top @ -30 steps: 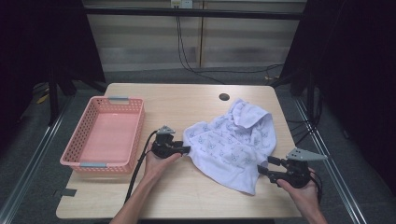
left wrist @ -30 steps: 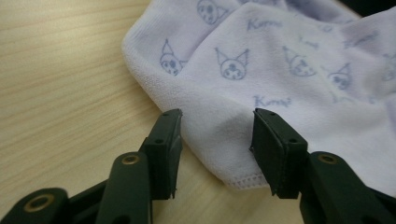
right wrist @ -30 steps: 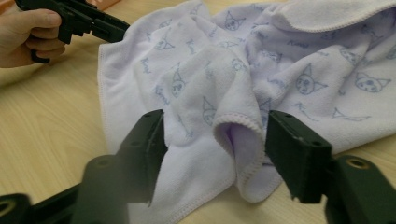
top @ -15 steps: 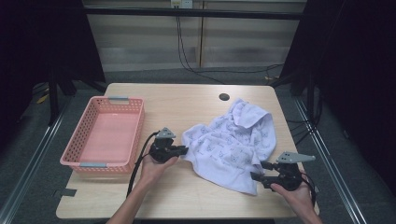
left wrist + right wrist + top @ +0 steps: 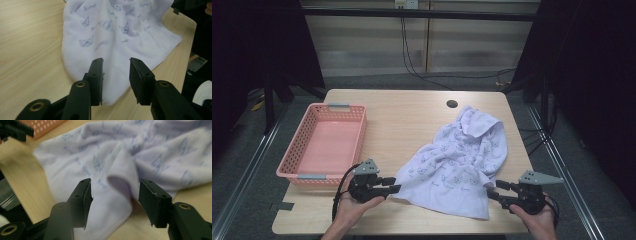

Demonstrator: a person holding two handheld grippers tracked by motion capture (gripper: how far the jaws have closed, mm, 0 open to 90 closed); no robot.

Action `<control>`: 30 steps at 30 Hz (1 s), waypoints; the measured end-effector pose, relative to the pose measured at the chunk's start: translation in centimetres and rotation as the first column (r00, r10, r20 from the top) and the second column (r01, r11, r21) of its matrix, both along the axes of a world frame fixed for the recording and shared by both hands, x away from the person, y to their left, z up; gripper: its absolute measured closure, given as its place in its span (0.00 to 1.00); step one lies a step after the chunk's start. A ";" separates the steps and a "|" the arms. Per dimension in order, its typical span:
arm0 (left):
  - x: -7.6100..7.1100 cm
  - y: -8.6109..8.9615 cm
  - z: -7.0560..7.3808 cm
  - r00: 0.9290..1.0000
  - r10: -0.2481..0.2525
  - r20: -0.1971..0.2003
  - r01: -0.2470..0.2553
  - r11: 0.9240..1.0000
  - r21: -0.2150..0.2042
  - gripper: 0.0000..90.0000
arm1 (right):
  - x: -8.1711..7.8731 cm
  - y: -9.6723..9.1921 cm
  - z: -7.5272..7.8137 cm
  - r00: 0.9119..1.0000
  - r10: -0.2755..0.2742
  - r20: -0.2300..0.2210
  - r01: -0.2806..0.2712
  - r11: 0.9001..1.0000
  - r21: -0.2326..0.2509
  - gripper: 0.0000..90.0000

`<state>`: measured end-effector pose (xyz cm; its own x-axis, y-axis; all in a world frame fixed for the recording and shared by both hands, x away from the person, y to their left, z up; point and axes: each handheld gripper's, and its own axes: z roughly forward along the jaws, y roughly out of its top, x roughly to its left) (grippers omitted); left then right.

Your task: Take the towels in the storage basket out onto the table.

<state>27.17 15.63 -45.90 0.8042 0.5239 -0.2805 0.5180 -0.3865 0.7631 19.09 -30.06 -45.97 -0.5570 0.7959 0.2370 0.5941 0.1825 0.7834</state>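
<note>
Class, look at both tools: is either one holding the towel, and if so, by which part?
Neither holds it. The left tool and right tool stand open, each straddling a near corner of the towel without pinching it.

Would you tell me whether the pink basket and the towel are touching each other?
Apart. The high view shows bare tabletop between the pink basket and the towel along the towel's whole near edge.

My light wooden table [image 5: 412,115] carries a pink basket [image 5: 309,165] at its left and a crumpled white printed towel [image 5: 457,165] at its right.
</note>
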 end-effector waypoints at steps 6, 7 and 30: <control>3.2 0.2 -1.9 0.995 0.100 -0.013 -0.099 0.993 0.068 0.76 | 0.0 1.5 -1.7 0.993 0.103 -0.059 -0.106 0.994 -0.038 0.65; 3.7 0.1 -2.3 0.996 0.094 -0.009 -0.093 0.993 0.074 0.76 | 0.0 1.6 -1.9 0.991 0.117 -0.071 -0.120 0.992 -0.048 0.64; 4.4 -3.0 -3.9 1.000 -0.013 -0.009 0.015 0.987 0.161 0.90 | 1.0 3.3 -3.5 0.978 0.201 -0.062 -0.210 0.945 -0.250 0.88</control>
<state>31.58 12.68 -49.81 0.8099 0.5515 -0.2000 0.5176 -0.5113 0.6861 20.09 -26.76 -49.51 -0.7101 0.7012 0.0639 0.5485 0.4940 0.6746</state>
